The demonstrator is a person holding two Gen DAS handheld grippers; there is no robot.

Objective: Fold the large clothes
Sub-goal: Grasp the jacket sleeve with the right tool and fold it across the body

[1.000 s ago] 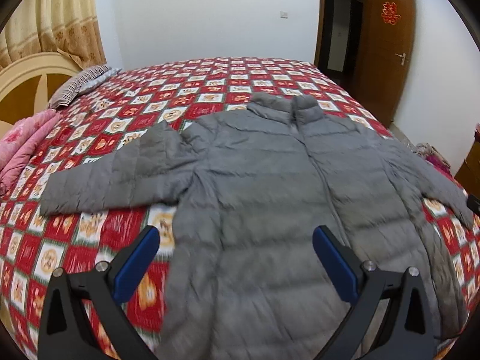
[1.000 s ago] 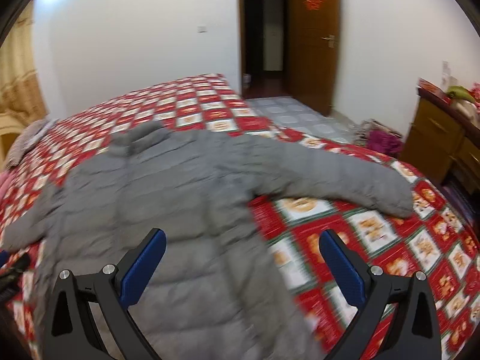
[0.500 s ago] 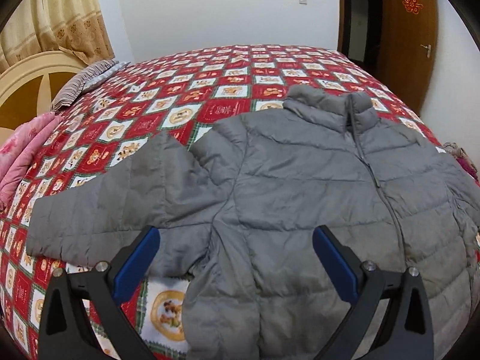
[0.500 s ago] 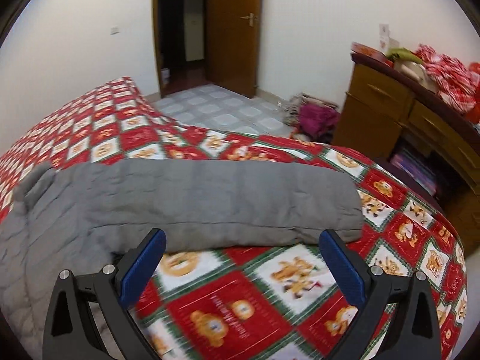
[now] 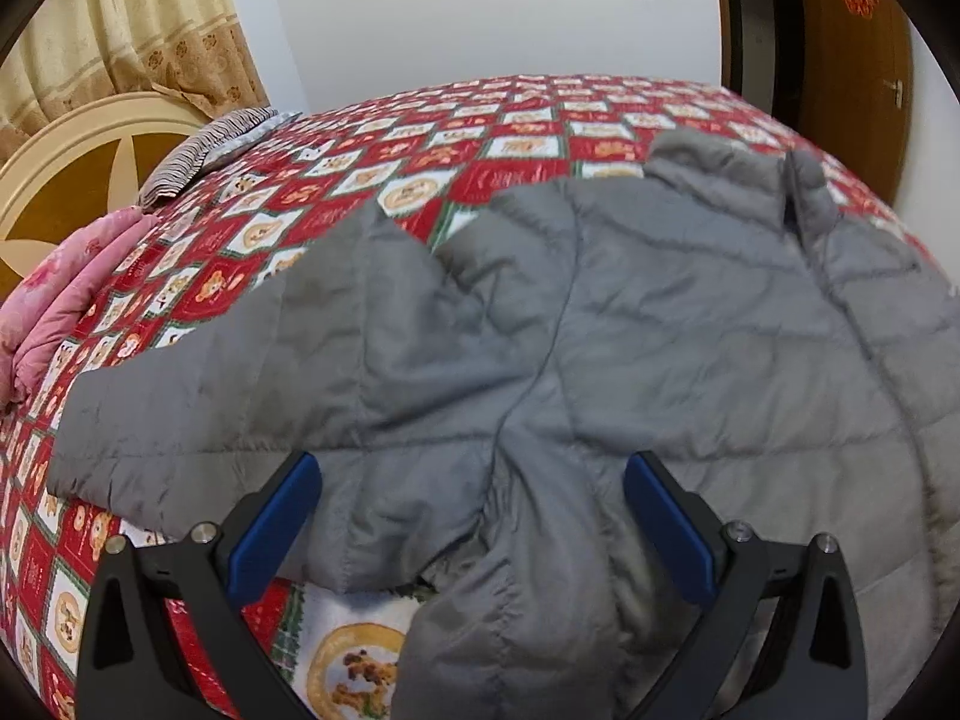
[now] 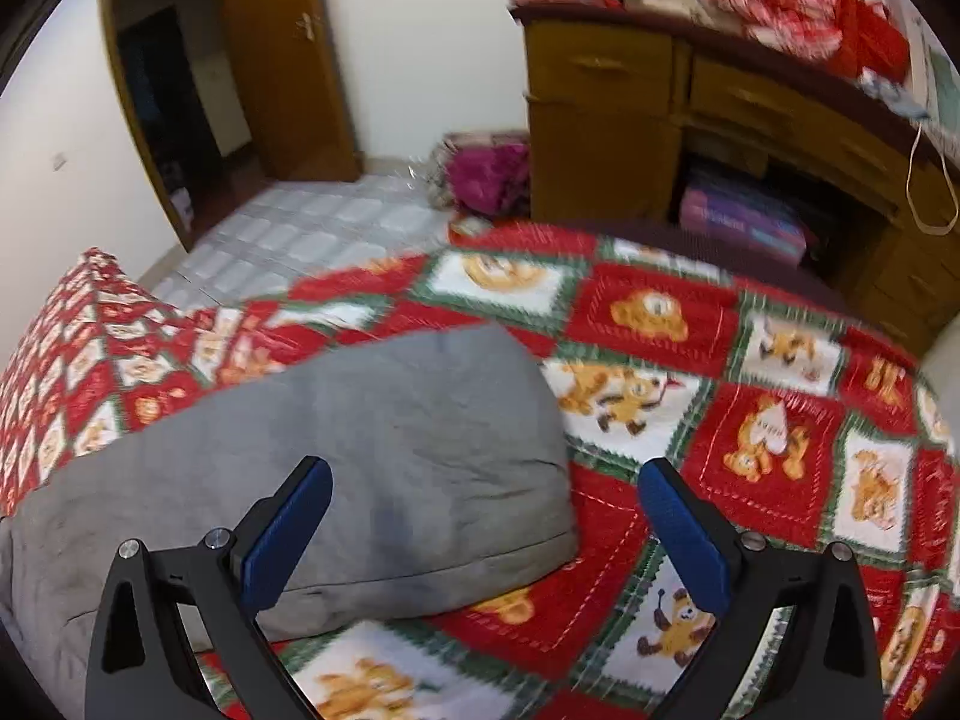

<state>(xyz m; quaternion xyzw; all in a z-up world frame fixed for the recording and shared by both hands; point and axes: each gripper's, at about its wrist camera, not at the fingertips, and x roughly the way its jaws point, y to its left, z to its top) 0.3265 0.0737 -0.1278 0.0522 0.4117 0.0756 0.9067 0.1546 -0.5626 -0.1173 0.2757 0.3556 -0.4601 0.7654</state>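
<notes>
Quilted grey puffer jacket [image 5: 630, 324] flat on red patchwork bedspread [image 5: 480, 138], seams puffy; left gripper [image 5: 471, 522], jaws spread, empty, now nearer over the armpit than before; right gripper [image 6: 483, 525], jaws spread, empty, swung to the rounded sleeve cuff [image 6: 420, 438].

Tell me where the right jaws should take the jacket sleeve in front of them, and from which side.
Grip the sleeve at its cuff end, coming from the open quilt side. That edge lies flat, free and unobstructed on the bed, already between the right gripper and its open jaws, so pinching there should let the whole sleeve swing inward over the body.
</notes>
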